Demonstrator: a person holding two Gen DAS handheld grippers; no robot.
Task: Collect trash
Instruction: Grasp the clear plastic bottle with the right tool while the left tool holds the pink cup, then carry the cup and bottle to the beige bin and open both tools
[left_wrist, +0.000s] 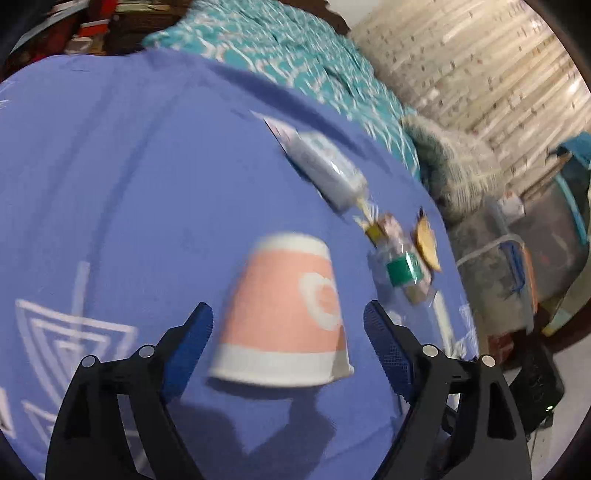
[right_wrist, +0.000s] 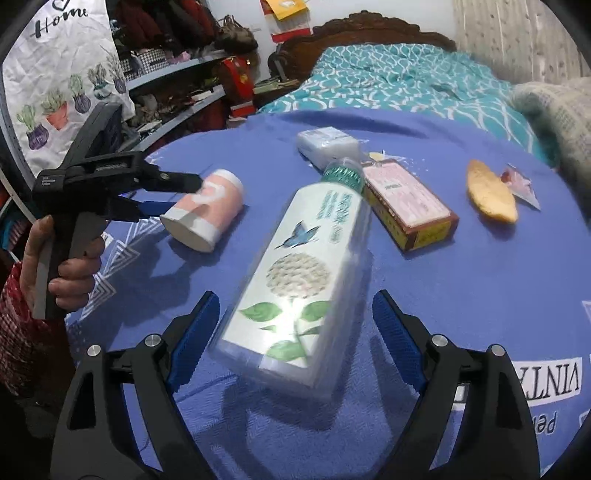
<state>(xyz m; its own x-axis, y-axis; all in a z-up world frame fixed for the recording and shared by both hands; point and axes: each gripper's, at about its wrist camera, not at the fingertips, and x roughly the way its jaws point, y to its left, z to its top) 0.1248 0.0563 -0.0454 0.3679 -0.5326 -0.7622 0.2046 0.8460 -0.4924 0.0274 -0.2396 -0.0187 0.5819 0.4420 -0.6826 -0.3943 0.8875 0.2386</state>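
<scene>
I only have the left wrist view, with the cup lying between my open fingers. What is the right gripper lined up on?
Observer: The right gripper is open around a white bottle lying on its side; the pads are not touching it.
Operator: Is that bottle capped?
Observer: Yes, a green cap is on, pointing away from the gripper.
Operator: And the box beside it?
Observer: The pink and yellow box lies flat, right of the bottle.

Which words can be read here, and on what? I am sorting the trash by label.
"Home": white hanging cloth.
"VINT", upside down, cut off: blue bedsheet.
"pe", upside down, cut off: same bedsheet.
Bottle, box, black handle print: too blurred.
Cup: no words.
</scene>
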